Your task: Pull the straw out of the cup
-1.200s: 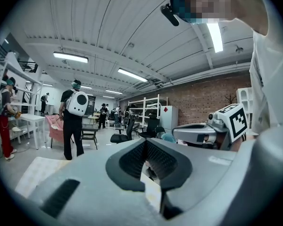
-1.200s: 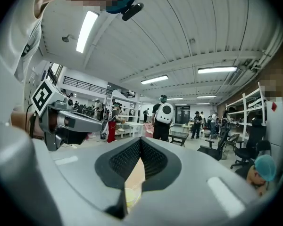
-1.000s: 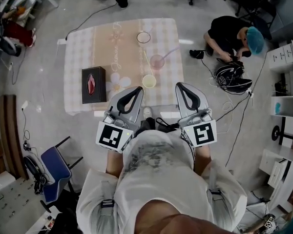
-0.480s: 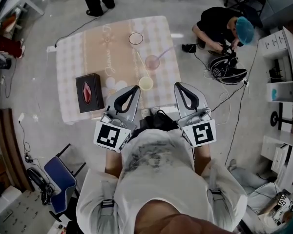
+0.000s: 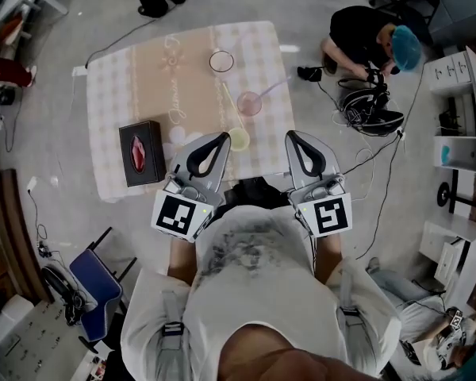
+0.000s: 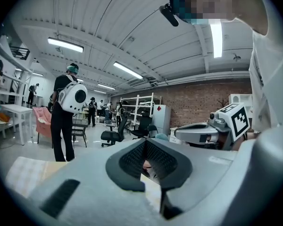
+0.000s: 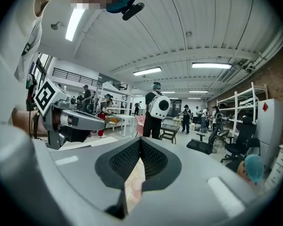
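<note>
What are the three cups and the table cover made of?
The pink cup and the clear cup look see-through, probably plastic, maybe glass: the cover shows through. The yellow cup looks cloudier, likely plastic. The table cover seems checked cloth, with soft wavy edges.

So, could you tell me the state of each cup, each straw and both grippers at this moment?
Left gripper, shut, empty.
Right gripper, shut, empty.
Yellow cup, upright on the table.
Pale straw, leaning in the yellow cup.
Pink cup, upright.
Pink straw, leaning in the pink cup.
Clear cup, upright, no straw seen.
</note>
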{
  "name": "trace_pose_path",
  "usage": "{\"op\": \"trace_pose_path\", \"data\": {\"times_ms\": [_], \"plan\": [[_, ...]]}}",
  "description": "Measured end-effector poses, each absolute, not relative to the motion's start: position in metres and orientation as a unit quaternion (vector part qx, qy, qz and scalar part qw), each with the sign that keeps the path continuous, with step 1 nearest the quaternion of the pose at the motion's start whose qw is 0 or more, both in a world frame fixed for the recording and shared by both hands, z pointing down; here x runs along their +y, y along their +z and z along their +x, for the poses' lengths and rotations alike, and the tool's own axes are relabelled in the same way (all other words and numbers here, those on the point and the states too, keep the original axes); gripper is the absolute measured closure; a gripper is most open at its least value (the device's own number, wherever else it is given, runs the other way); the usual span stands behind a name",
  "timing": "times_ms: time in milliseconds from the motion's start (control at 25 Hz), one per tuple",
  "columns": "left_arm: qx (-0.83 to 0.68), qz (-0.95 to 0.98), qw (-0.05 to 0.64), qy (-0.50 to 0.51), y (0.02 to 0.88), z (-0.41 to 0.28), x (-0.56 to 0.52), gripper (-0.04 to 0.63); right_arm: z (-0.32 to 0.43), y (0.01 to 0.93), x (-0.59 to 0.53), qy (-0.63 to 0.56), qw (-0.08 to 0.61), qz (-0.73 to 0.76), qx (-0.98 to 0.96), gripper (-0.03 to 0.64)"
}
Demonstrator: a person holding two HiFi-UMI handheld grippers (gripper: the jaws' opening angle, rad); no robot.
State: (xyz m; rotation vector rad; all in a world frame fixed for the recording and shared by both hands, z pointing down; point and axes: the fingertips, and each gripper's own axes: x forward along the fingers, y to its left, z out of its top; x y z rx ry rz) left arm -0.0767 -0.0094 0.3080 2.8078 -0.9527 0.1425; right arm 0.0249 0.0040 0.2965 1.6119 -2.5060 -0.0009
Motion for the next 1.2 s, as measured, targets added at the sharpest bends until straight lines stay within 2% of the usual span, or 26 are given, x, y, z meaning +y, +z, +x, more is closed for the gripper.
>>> {"op": "trace_pose_path", "data": {"times_ms": [480, 1200], "plan": [[-0.319, 0.940, 0.109, 0.054, 0.326, -0.062, -0.057, 0.589, 0.041, 0.313, -0.047, 0.021, 0.082, 0.533, -0.842, 0.607], [-0.293, 0.944, 0.126, 0.082, 0.357, -0.046, -0.082, 0.589, 0.055, 0.345, -0.062, 0.053, 0.104, 0.542, -0.832, 0.606]]}}
